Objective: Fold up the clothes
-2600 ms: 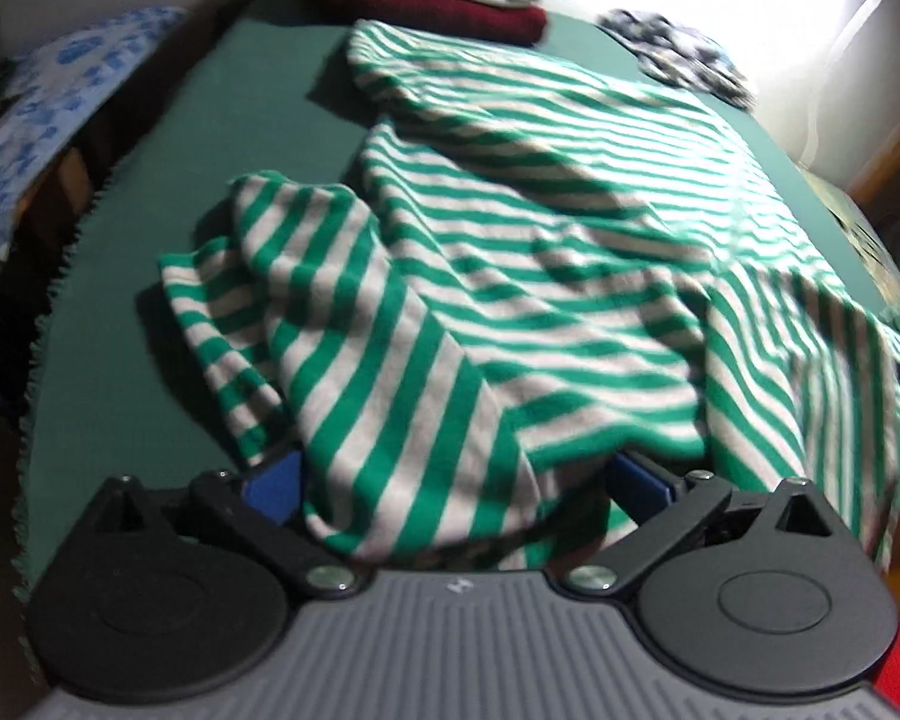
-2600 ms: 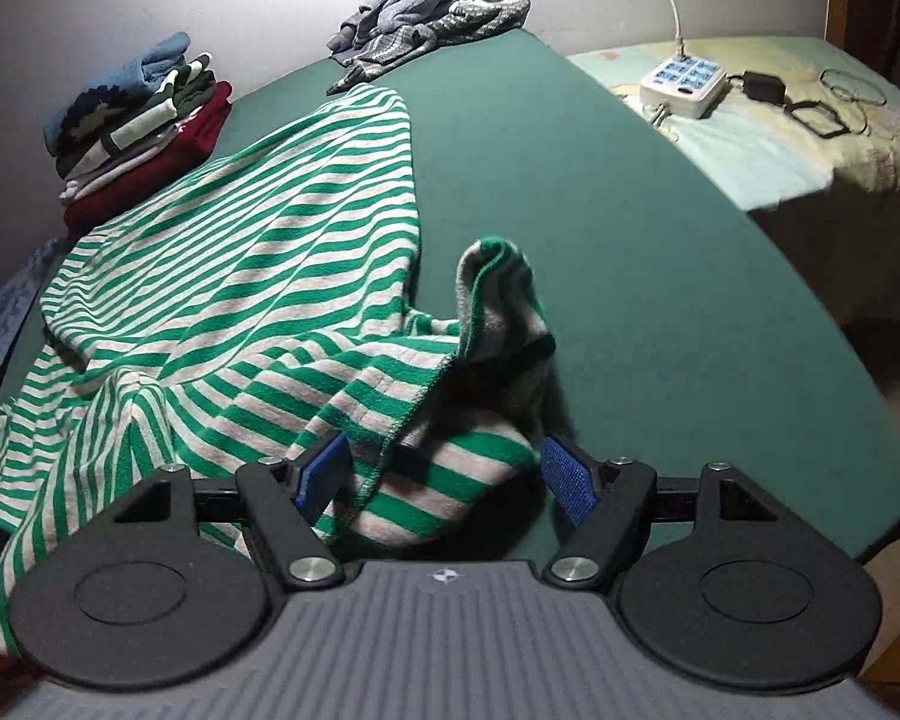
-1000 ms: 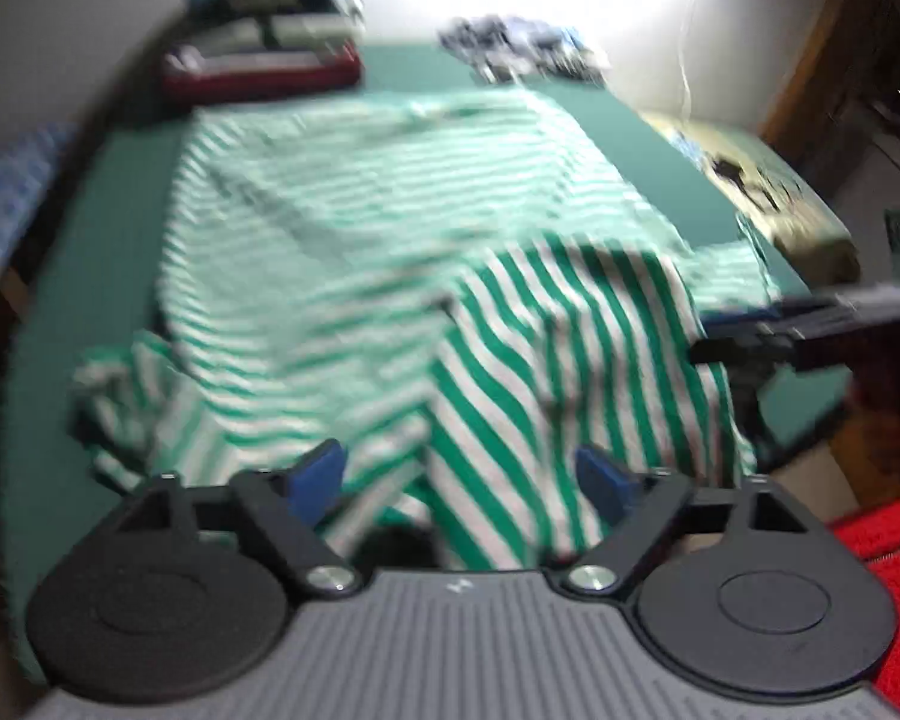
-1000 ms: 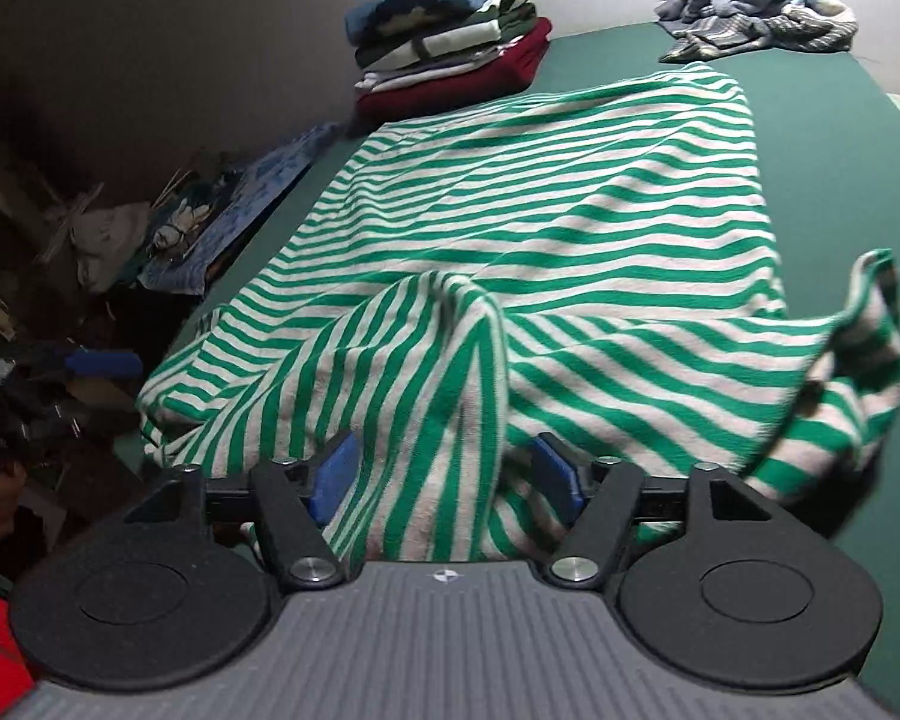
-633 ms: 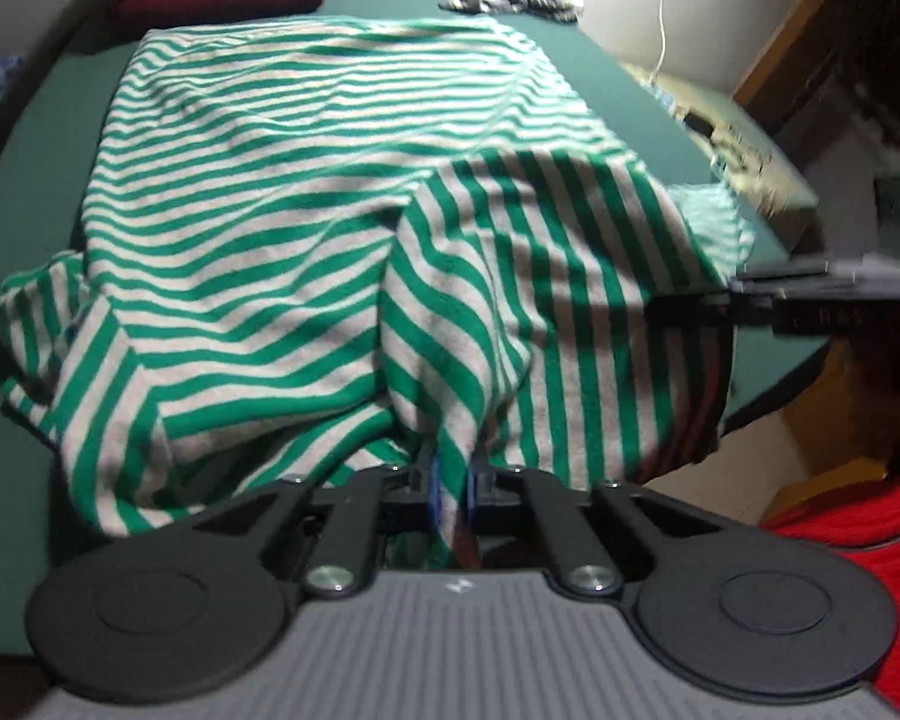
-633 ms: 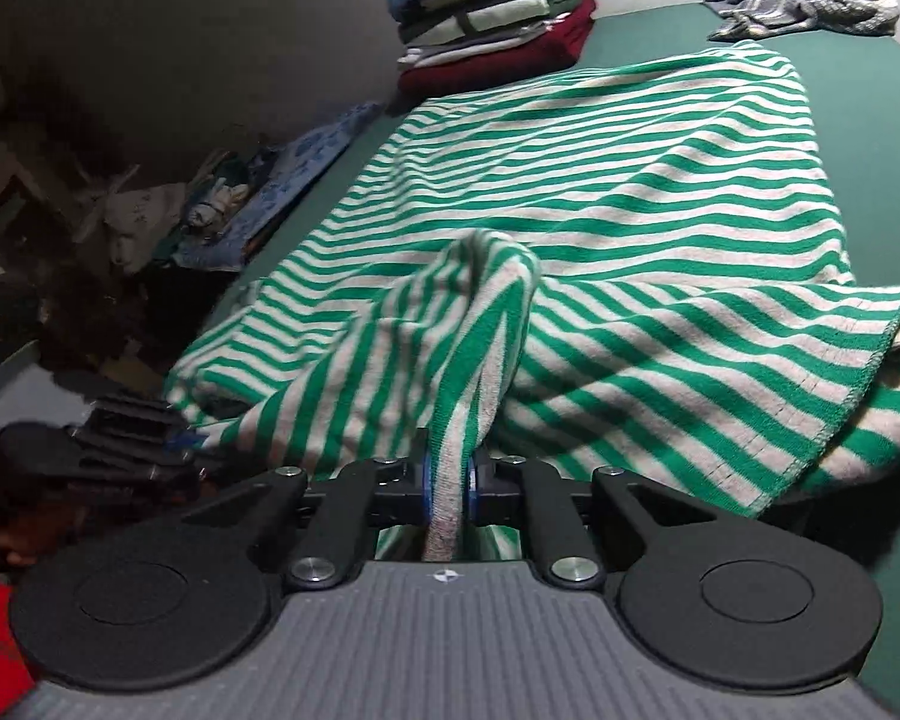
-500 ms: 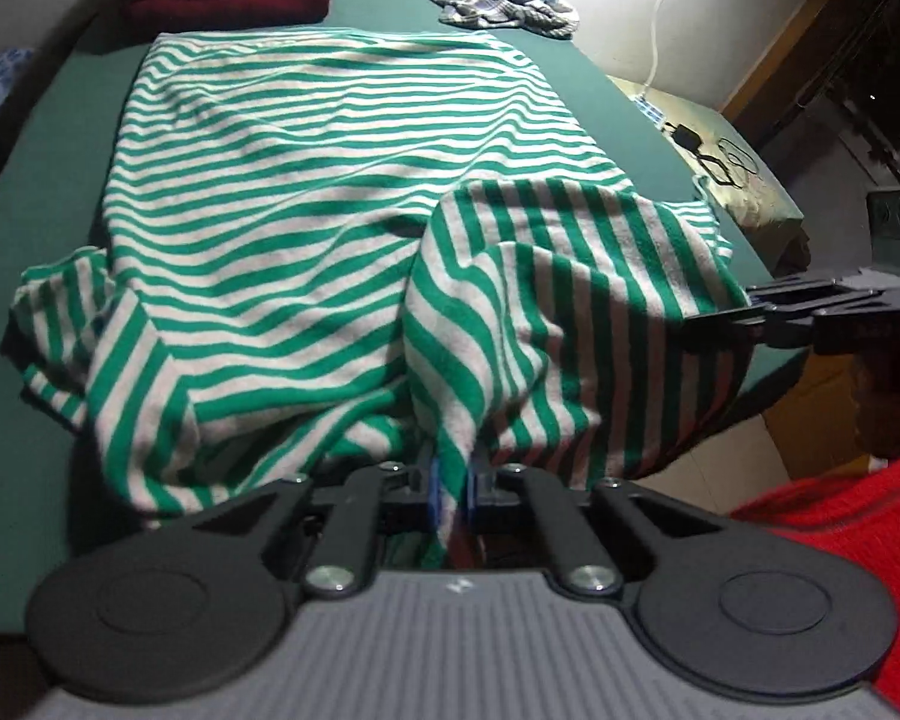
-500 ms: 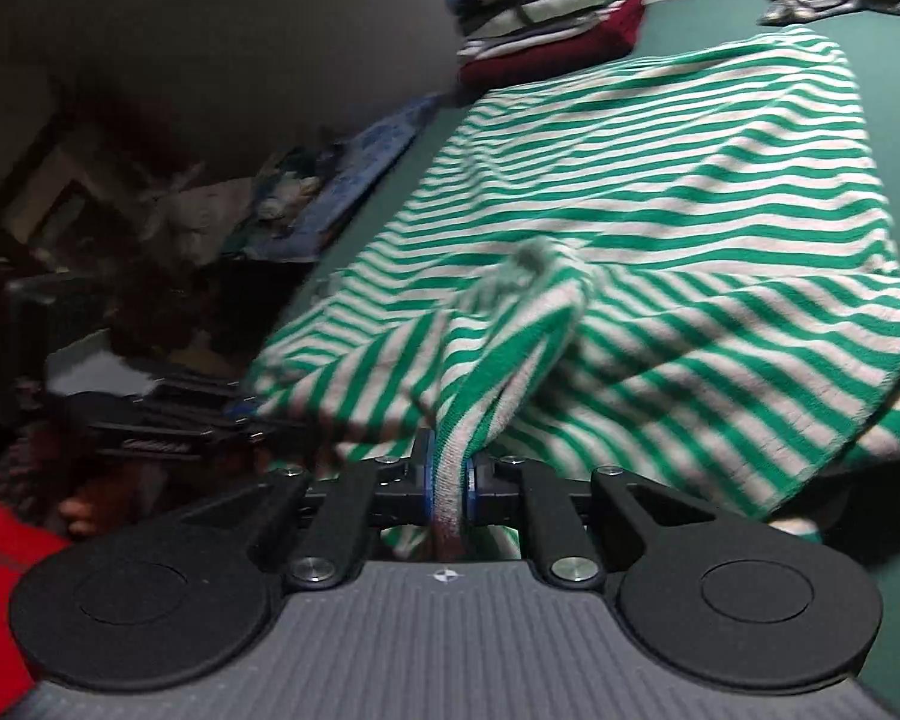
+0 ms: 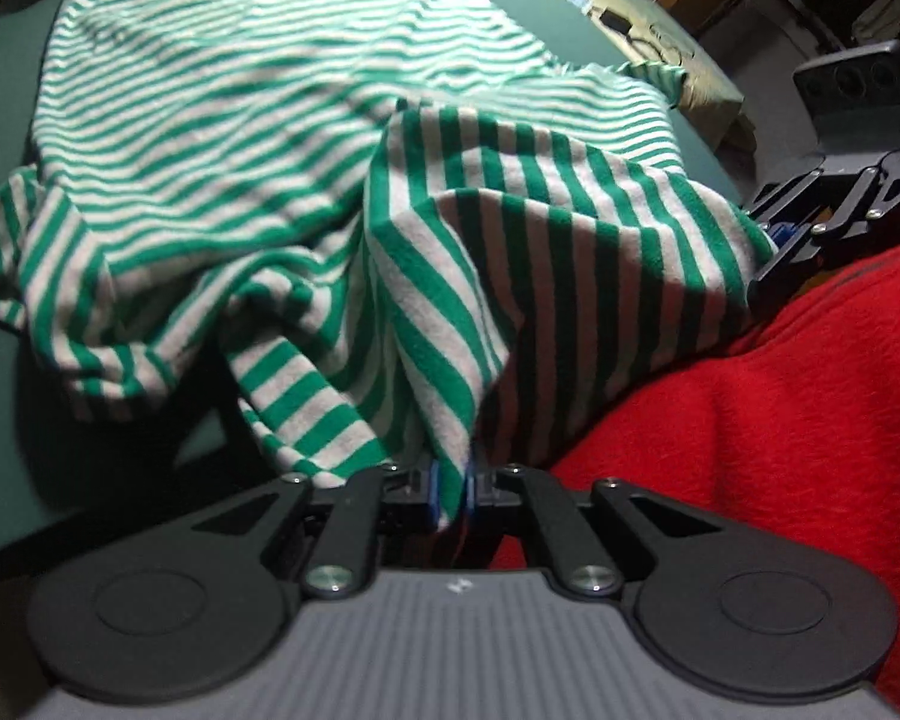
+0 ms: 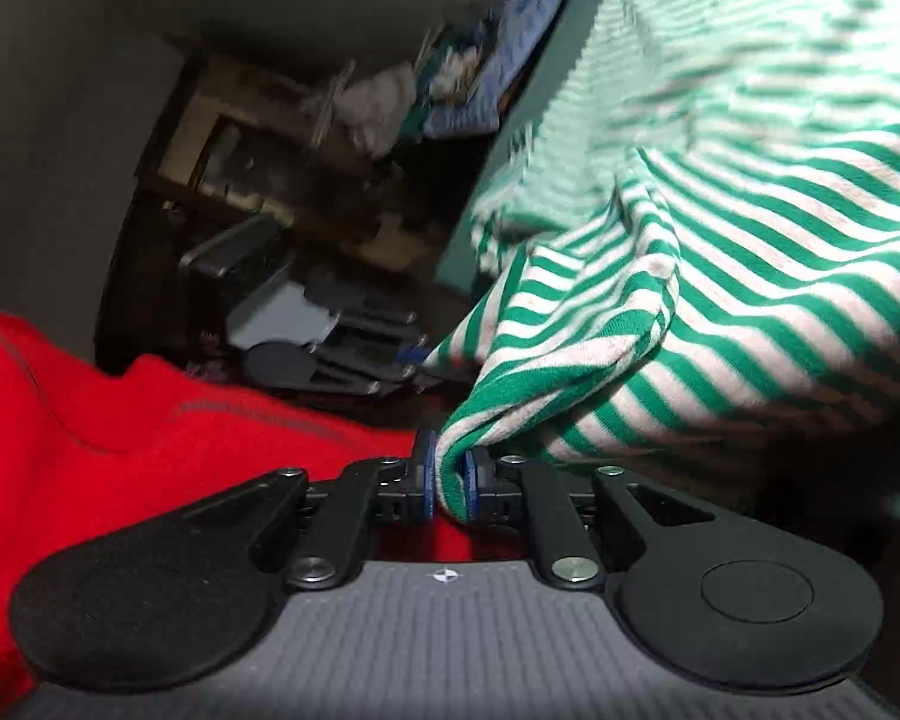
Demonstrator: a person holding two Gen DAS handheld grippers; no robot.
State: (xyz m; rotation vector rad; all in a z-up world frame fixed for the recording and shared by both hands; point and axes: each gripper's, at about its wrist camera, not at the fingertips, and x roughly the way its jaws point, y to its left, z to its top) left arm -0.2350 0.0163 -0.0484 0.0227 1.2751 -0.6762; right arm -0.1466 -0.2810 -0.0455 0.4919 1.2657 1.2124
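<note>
While I have both tongs pinched on the striped shirt [image 9: 306,138], the worry is a slipped hold. My left tongs [image 9: 450,489] are clamped tight on a thin ridge of cloth. My right tongs [image 10: 448,483] grip a thicker, doubled hem, and their jaws are easing apart a little with the cloth between the pads; if that goes on, that corner could drop and I would judge the fold spoiled. The shirt is soft, fuzzy knit in green and white bands, rumpled near me and flatter toward the far edge of the green bed [image 9: 0,90], its near part hanging over the near edge against my red sweater [image 9: 750,420].
</note>
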